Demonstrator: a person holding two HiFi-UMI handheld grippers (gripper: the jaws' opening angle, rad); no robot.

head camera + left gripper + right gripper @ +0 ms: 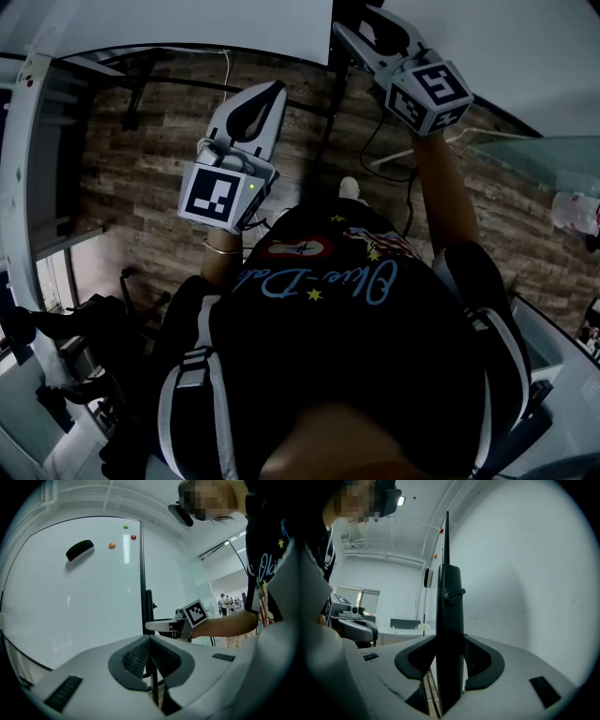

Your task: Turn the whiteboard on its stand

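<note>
Pale-blue cursive lettering with small yellow stars runs across the chest of the person's black T-shirt (349, 298); it looks like "Blue-Dal", though the reading is uncertain.

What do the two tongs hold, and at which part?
Left tongs grip the whiteboard by its thin side frame; right tongs grip the stand post below its knob.

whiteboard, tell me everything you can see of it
The whiteboard is a large glossy white panel in a thin dark frame with rounded corners, standing upright. A black eraser, a green magnet, a red magnet and an orange magnet cling near its top. The left gripper is shut on its thin side edge; the right gripper clamps the stand's dark post beside that edge.
</note>
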